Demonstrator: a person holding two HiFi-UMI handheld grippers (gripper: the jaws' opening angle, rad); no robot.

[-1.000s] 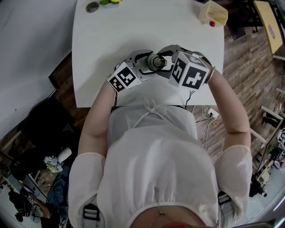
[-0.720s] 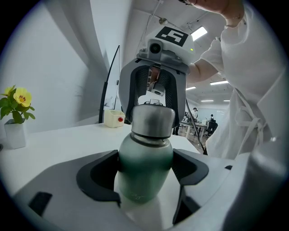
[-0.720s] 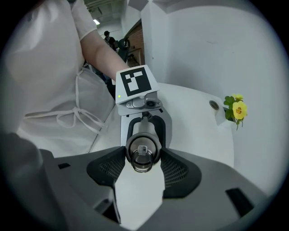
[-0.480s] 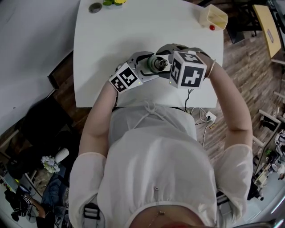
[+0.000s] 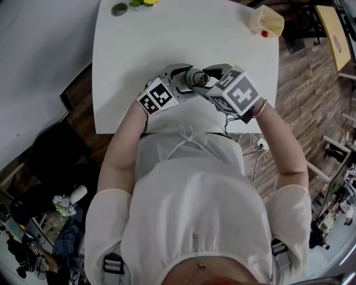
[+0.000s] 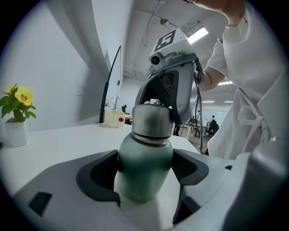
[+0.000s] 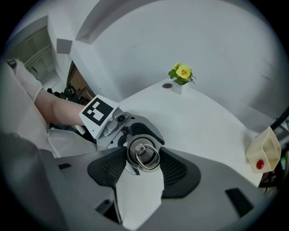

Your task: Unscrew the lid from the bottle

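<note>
A green metal bottle with a steel lid stands over the white table near its front edge. My left gripper is shut on the bottle's body, one dark pad on each side. My right gripper comes at the bottle from the right and above. In the right gripper view its meshed pads flank the ringed lid and touch it on both sides, and its jaws are closing on it. In the head view the bottle shows only as a small round top between the two grippers.
A cream container with a red ball beside it sits at the far right corner. A potted yellow flower and a small dark disc stand at the far left edge. The person's torso is just behind the front edge.
The right gripper has turned about the lid: its marker cube swung down and right, toward the person. The left gripper and bottle have stayed put.
</note>
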